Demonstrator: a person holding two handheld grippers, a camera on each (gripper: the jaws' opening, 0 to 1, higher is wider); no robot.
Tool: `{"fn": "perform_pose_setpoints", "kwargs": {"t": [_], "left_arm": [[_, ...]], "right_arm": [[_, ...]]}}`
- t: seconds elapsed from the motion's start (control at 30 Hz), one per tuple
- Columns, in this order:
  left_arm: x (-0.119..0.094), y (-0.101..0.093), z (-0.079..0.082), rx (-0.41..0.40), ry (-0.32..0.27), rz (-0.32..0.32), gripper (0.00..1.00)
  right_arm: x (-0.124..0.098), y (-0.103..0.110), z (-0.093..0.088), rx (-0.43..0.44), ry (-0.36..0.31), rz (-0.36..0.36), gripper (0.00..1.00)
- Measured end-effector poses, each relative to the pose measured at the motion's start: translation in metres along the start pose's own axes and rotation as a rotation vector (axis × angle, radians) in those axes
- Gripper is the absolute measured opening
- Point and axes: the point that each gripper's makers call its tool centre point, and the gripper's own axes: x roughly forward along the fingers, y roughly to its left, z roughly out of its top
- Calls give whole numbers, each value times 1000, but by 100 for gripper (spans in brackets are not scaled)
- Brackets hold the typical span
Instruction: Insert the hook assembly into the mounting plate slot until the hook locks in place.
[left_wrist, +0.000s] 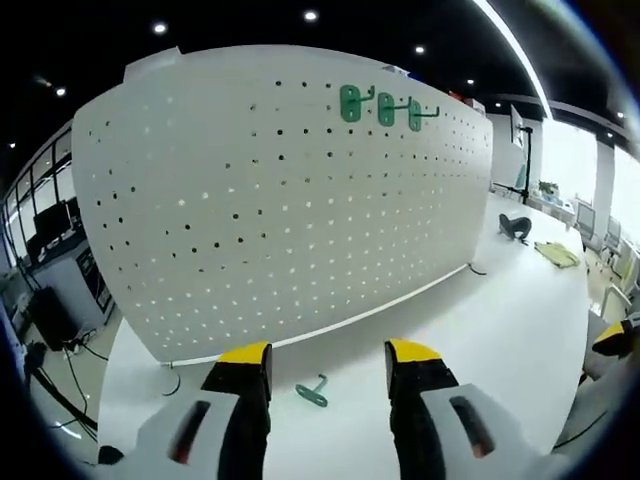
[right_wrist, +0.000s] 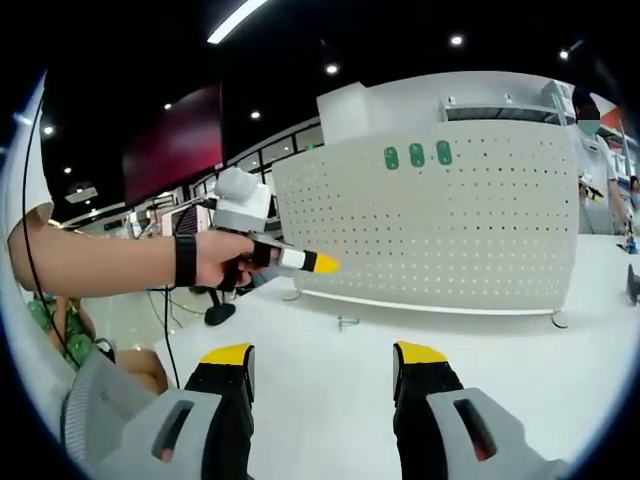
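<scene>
A green hook (left_wrist: 312, 392) lies loose on the white table just in front of the white pegboard (left_wrist: 250, 210). Three green hooks (left_wrist: 385, 108) hang in a row near the board's top right. My left gripper (left_wrist: 328, 362) stands open above the table, its yellow-tipped jaws on either side of the loose hook, a little short of it. In the right gripper view the same pegboard (right_wrist: 440, 220) stands farther off, with the three hung hooks (right_wrist: 417, 156) and the loose hook (right_wrist: 347, 322) at its foot. My right gripper (right_wrist: 322, 365) is open and holds nothing. The left gripper (right_wrist: 300, 261) enters from the left in a hand.
The white table (left_wrist: 500, 330) runs to the right past the board, with a dark object (left_wrist: 515, 226) and a yellowish item (left_wrist: 556, 254) far along it. The board's foot (right_wrist: 558, 320) rests on the table. A person's arm (right_wrist: 110, 262) reaches in at left.
</scene>
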Motion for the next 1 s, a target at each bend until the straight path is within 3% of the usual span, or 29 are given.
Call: {"fn": "perform_pose_setpoints", "kwargs": {"t": [0.3, 0.53, 1.0], "left_arm": [[7, 5, -33, -58, 66, 7, 53], [14, -2, -51, -80, 104, -10, 56], [25, -2, -84, -129, 170, -30, 52]], "right_arm": [[0, 0, -7, 7, 21, -8, 57], [0, 0, -12, 14, 34, -14, 56], [-4, -3, -25, 34, 63, -45, 56]]}}
